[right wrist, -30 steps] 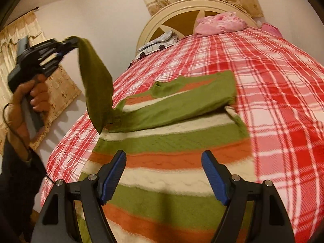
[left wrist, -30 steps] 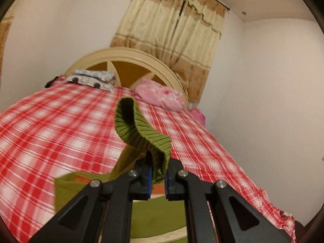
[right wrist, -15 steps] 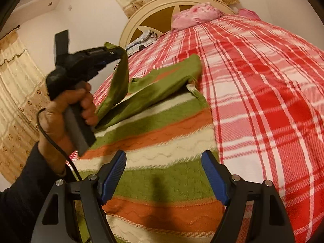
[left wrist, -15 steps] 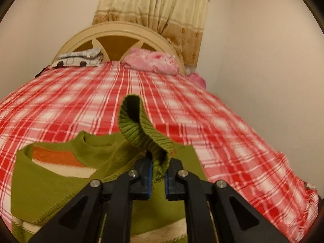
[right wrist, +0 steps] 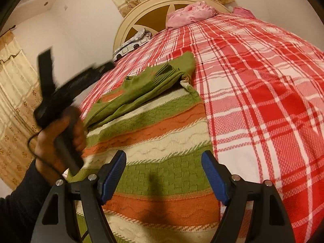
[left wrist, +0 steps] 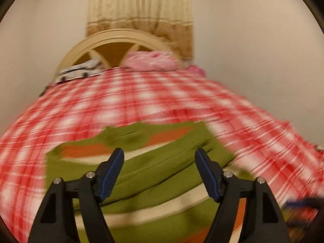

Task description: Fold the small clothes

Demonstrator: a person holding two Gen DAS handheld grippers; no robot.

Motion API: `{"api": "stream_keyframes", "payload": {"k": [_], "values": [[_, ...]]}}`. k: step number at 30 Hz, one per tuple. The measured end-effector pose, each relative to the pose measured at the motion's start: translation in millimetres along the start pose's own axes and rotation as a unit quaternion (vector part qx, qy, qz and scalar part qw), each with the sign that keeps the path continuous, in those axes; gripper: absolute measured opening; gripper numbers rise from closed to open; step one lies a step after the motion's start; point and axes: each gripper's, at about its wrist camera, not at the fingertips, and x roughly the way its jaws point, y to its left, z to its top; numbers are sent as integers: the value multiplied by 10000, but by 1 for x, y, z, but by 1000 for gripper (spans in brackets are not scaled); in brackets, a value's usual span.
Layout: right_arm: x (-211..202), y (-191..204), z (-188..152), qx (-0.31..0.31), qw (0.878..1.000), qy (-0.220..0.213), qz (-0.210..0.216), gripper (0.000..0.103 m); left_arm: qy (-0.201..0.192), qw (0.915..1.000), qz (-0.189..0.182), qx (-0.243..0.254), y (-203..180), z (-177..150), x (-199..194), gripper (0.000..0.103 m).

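Right wrist, ribbed striped knit sweater [right wrist: 162,133], plaid bedspread [right wrist: 263,93]

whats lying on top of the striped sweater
A folded green sleeve lies across the striped sweater near its collar. The chest stripes beneath the sleeve are hidden.

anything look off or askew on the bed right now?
Mostly tidy. The green, orange and cream striped knit sweater lies flat on the red and white plaid bedspread, but its folded-in green sleeve runs diagonally across the chest, bunched rather than flat. The left wrist view is motion-blurred. Both grippers have open, empty jaws.
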Motion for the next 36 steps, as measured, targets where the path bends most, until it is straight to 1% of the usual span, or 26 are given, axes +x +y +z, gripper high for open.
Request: {"api": "stream_keyframes", "payload": {"k": [2,3,4,5,7,8,10,12,14,16,18,19,21,22,24,27,29,31,32,33,34,36], "values": [[3,8,14,-133,9999,2,22,77,140,9985,526,4,32,-14,-3,78],[6,13,22,-182,9998,3,92,77,230,9965,806,-20,48,-20,-3,78],[13,18,35,-201,9996,6,216,77,354,9923,1182,-96,69,-28,-2,78],[18,22,45,-199,9995,-2,235,77,428,9900,1333,-181,81,-32,-1,78],[35,33,68,-169,9996,8,228,77,575,9843,1570,-561,114,-36,3,78],[47,39,82,-173,9996,23,222,77,586,9812,1684,-733,128,-36,5,78],[78,56,110,-261,9996,90,72,77,584,9750,1920,-949,147,-36,10,78],[107,66,135,-282,9995,163,-13,77,645,9745,1861,-1071,154,-37,17,78],[141,74,160,-287,9992,261,-85,77,869,9745,1730,-1133,159,-41,30,78],[172,80,177,-304,9984,465,-76,77,1071,9771,1456,-1121,155,-45,40,78],[202,85,186,-451,9959,724,-286,77,1208,9797,1259,-983,146,-52,42,78],[217,87,186,-579,9932,882,-498,77,1261,9809,1163,-922,142,-53,42,78],[226,89,181,-760,9885,1020,-820,77,1389,9828,946,-761,134,-59,41,78],[226,90,175,-866,9857,1088,-953,77,1447,9833,872,-683,132,-61,42,78],[223,88,165,-1012,9813,1248,-1055,77,1533,9837,776,-538,128,-65,42,78],[203,82,143,-1223,9743,1508,-1142,77,1509,9857,600,-449,122,-68,33,78],[185,78,126,-1381,9698,1645,-1153,77,1501,9860,611,-398,120,-71,28,78],[167,75,111,-1594,9651,1685,-1211,77,1498,9860,578,-443,122,-75,23,79],[158,73,106,-1612,9653,1655,-1218,77,1492,9859,577,-487,123,-77,21,79],[149,71,105,-1536,9690,1567,-1138,77,1489,9853,603,-579,125,-79,20,79],[144,69,106,-1450,9728,1476,-1038,77,1472,9850,621,-645,128,-79,20,79],[131,64,116,-1154,9838,1152,-752,77,1413,9842,710,-793,132,-80,18,79]]}}
